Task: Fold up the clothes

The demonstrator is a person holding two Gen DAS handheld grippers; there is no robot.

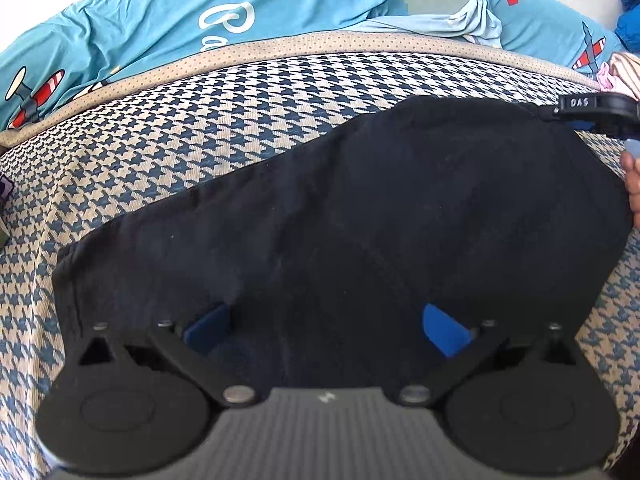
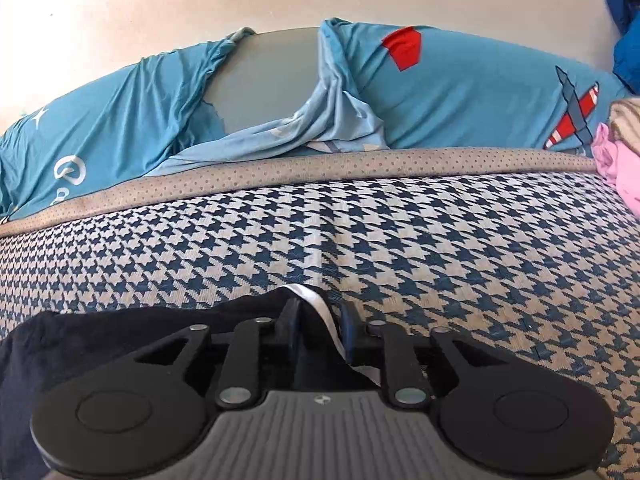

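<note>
Behind the work area, a blue sheet printed with aeroplanes (image 2: 460,100) is lying bunched along the far edge of a bed, and it is exposing a grey patch of mattress (image 2: 268,80) where it is pulled apart. A beige dotted border (image 1: 280,46) is running between that sheet and the houndstooth bedcover (image 1: 200,120), which is carrying the clothes. At the right edge, a pink and striped bundle of fabric (image 2: 620,152) is sitting on the cover, and something dark blue (image 2: 628,20) is showing beyond it against the pale wall.

Nothing is lying on top of the black garment (image 1: 360,208), which is spread flat on the bedcover. Its long axis is running diagonally in the left view, from a hemmed end at lower left to a rounded end at upper right.

The left claw (image 1: 328,328) is hovering over the near part of the garment with its blue pads (image 1: 444,334) standing wide apart and gripping nothing.

The right claw (image 2: 320,320) is pinched tight on the garment's upper right edge, with a white label (image 2: 320,304) caught between its fingers. A bare fingertip (image 1: 632,184) is showing at the right edge, beside the cloth.
</note>
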